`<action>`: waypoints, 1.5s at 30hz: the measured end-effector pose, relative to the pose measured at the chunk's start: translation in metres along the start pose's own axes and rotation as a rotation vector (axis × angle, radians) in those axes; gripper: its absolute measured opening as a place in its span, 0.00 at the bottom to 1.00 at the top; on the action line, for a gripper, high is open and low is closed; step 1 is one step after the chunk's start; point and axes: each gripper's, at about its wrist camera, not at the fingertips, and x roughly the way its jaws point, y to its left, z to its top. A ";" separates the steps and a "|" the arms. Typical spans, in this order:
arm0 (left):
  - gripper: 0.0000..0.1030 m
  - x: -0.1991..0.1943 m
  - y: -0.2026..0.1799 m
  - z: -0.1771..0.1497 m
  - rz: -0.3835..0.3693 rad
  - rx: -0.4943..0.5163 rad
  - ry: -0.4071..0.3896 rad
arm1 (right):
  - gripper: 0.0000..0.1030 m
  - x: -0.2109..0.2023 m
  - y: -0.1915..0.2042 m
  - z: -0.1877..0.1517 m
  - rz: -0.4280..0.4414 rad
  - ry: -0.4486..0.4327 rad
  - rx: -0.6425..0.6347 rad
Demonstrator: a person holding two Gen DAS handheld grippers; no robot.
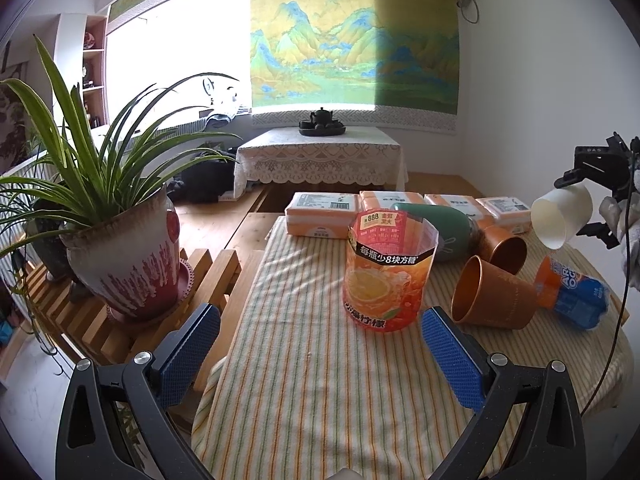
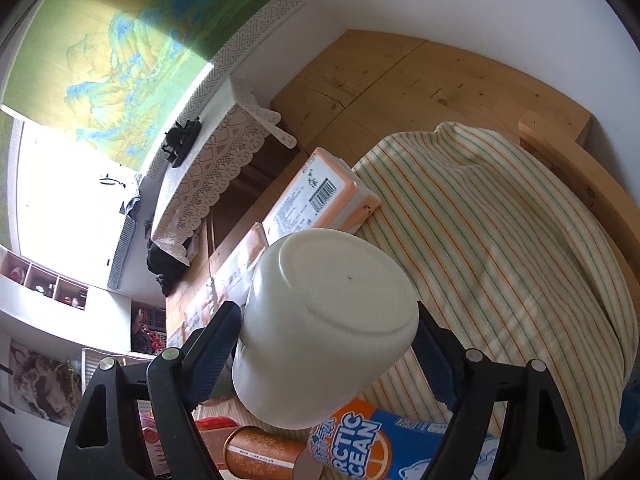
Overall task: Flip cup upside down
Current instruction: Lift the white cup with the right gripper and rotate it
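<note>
Right wrist view: white cup (image 2: 324, 328) is clamped across its side walls between the right gripper (image 2: 326, 344) jaws, base toward the lens, held in the air above the striped cloth (image 2: 500, 232). Left wrist view shows the same cup tilted, mouth pointing down and toward the orange tumblers (image 1: 494, 280).

Looks like thin plastic or paper: light, smooth, likely squashes if pinched hard. A mid-wall grip seems right; the rim is probably the stiffest place.

Below the cup lies the Arctic Ocean bottle (image 2: 404, 444), just beside an orange tumbler, so a straight drop is blocked. Tissue packs (image 2: 320, 196) sit beyond the cup. Bare cloth on the far side of the cup from the bottle looks like the clearest landing spot on the worktop.

Left gripper (image 1: 320, 344) jaws are wide apart and hold nothing, low over the cloth, facing the orange carton sleeve (image 1: 386, 276).
</note>
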 end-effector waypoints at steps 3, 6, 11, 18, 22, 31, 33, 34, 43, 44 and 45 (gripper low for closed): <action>1.00 -0.006 0.002 0.000 0.000 -0.003 -0.009 | 0.77 -0.021 0.007 -0.015 0.044 -0.007 -0.025; 1.00 -0.013 0.004 0.000 0.000 -0.007 -0.020 | 0.77 -0.037 0.014 -0.035 0.093 0.015 -0.051; 1.00 -0.028 0.009 -0.001 -0.002 -0.009 -0.039 | 0.76 -0.048 0.023 -0.082 0.159 0.075 -0.086; 1.00 -0.046 0.016 -0.003 0.004 -0.003 -0.057 | 0.76 -0.024 0.022 -0.147 0.225 0.196 -0.086; 1.00 -0.051 0.021 -0.006 0.010 -0.004 -0.052 | 0.75 -0.002 0.015 -0.173 0.251 0.257 -0.058; 1.00 -0.047 0.020 -0.010 0.010 0.004 -0.032 | 0.75 0.032 -0.010 -0.203 0.272 0.334 0.044; 1.00 -0.044 0.017 -0.010 0.004 0.006 -0.026 | 0.75 0.036 -0.014 -0.203 0.265 0.335 0.040; 1.00 -0.043 0.015 -0.010 0.001 0.007 -0.022 | 0.75 0.036 -0.015 -0.203 0.270 0.329 0.037; 1.00 -0.031 -0.008 -0.011 -0.034 0.046 0.000 | 0.78 0.029 -0.015 -0.195 0.213 0.287 -0.041; 1.00 -0.031 -0.009 -0.010 -0.037 0.051 0.000 | 0.79 0.029 -0.017 -0.194 0.210 0.289 -0.038; 1.00 -0.030 -0.011 -0.010 -0.039 0.055 0.001 | 0.80 0.030 -0.019 -0.195 0.214 0.295 -0.033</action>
